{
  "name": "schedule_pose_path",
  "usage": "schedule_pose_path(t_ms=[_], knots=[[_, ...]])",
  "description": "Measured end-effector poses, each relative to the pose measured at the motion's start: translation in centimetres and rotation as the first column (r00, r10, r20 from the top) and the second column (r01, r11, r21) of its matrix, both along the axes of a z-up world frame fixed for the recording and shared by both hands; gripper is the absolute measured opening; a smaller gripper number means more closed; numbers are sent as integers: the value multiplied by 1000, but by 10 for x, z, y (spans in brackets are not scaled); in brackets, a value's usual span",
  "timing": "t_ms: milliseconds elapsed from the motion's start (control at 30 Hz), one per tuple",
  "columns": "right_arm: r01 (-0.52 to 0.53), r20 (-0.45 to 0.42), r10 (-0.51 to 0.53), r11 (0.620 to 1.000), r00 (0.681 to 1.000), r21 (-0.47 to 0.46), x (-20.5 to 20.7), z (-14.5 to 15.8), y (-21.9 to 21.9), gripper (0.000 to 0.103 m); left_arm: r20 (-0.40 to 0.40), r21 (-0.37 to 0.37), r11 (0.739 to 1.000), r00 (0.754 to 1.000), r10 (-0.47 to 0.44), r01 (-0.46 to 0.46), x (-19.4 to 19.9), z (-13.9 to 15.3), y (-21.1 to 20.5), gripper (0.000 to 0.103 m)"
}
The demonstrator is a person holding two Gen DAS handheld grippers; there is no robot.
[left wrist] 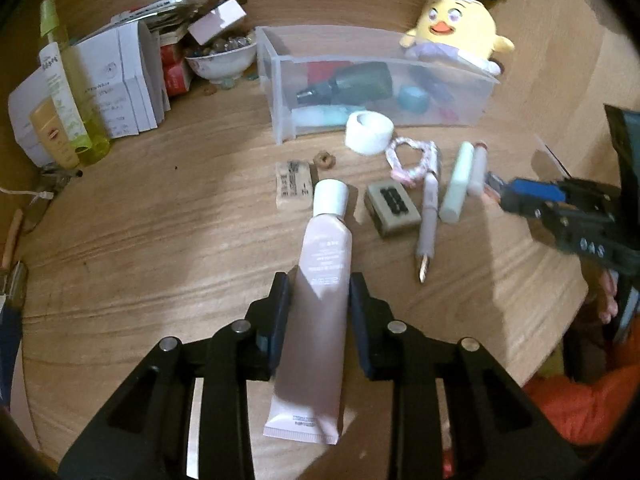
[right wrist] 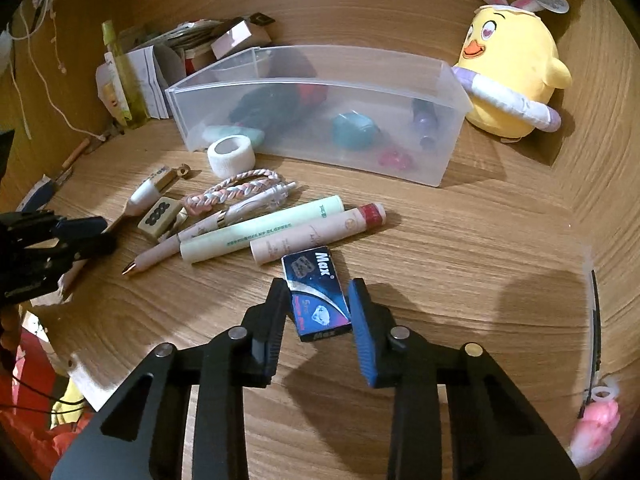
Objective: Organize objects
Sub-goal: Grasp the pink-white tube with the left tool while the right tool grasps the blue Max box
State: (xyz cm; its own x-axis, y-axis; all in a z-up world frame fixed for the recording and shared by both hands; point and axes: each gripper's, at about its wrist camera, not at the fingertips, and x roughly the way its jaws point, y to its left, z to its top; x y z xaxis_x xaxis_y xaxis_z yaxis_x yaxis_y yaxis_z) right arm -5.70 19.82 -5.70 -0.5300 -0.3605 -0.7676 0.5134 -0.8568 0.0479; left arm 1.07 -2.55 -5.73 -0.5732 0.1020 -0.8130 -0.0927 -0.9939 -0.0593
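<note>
A pink tube with a white cap (left wrist: 320, 280) lies on the wooden table between the fingers of my left gripper (left wrist: 320, 292), which is shut on it. My right gripper (right wrist: 318, 300) is shut on a dark blue "Max" box (right wrist: 316, 296) on the table; it also shows at the right of the left wrist view (left wrist: 500, 188). A clear plastic bin (right wrist: 436, 160) stands behind, holding a dark bottle, a teal item and small bits. The bin also shows in the left wrist view (left wrist: 280, 120).
Loose on the table: a white tape roll (right wrist: 231, 155), a braided band (right wrist: 236, 192), a pen (right wrist: 192, 236), a green tube (right wrist: 260, 228), a pink tube (right wrist: 316, 232) and a tile (right wrist: 160, 216). A yellow chick plush (right wrist: 512, 80) sits back right. Boxes and bottles (left wrist: 80, 92) stand back left.
</note>
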Motion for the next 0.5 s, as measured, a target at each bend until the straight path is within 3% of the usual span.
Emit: schedule_pose_path(t_ms=[100, 233, 500], knots=[[5, 5, -5, 1000, 1000, -2, 3, 1, 4, 25, 26, 35, 999, 999, -22, 21, -1, 3, -1, 30], [13, 10, -14, 1000, 1000, 2, 8, 1, 8, 25, 17, 38, 999, 1000, -25, 24, -12, 6, 2, 38], [38, 25, -38, 999, 999, 3, 11, 3, 17, 25, 35, 25, 999, 998, -46, 45, -42, 0, 8, 38]])
